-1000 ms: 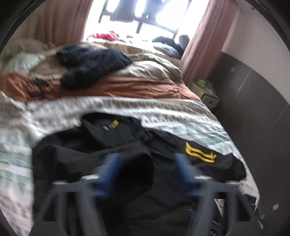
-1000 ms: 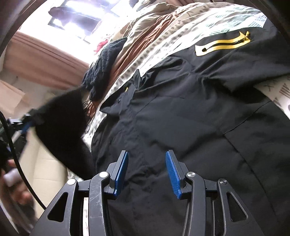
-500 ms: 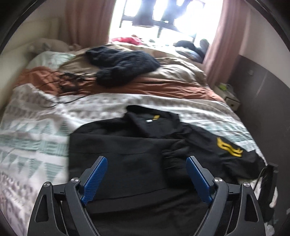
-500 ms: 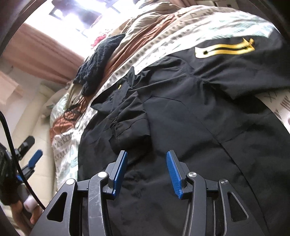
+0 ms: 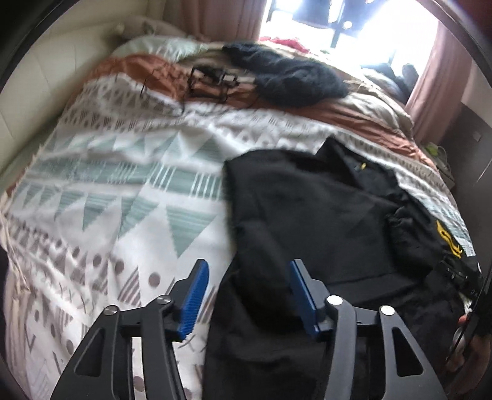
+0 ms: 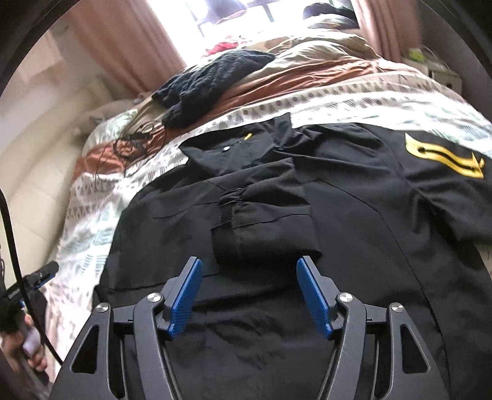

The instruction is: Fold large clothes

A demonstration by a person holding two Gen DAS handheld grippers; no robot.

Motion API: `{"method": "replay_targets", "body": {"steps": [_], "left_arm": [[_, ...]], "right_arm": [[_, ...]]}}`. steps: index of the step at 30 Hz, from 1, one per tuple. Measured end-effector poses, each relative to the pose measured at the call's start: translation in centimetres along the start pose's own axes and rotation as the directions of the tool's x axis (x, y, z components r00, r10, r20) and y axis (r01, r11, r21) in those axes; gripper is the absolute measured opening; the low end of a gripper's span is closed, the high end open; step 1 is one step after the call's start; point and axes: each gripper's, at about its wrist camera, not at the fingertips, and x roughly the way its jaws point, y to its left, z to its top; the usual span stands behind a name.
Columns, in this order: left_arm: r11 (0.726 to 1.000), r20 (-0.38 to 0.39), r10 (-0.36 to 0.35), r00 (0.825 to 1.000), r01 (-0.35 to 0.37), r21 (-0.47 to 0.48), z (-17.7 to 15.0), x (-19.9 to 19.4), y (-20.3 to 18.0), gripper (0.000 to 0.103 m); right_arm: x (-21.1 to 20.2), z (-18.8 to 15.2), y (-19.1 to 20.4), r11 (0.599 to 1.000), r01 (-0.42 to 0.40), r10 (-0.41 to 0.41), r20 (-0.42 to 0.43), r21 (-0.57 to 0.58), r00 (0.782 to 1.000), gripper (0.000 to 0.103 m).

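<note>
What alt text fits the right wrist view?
Open tongs hover over a black jacket spread on a patterned bedspread, one sleeve folded across its chest. A dark knit garment lies beyond.

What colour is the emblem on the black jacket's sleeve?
Yellow, on the black jacket; the emblem shows best in the right wrist view.

— Daylight from twelve o'clock, blown out white at the window (image 5: 353,15); dim toward six.
— Smeared by motion across the bedspread (image 5: 123,190); bent and vignetted black around every edge.
</note>
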Motion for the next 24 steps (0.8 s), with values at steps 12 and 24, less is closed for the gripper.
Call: {"method": "replay_targets", "body": {"steps": [12,24], "left_arm": [[1.000,-0.120,0.001,0.993,0.002,0.026,-2.7,4.1,2.4,0.033],[0.998,-0.156,0.052,0.986,-0.046,0.043,-2.5,6.5,1.4,0.027]], "right_arm": [[6.3,0.5,3.0,0.994,0.065,-0.072,-0.076,-0.092,0.994,0.064],[8.3,0.1,2.1,0.993,0.095,-0.101,-0.099,-0.066,0.990,0.036]]}}
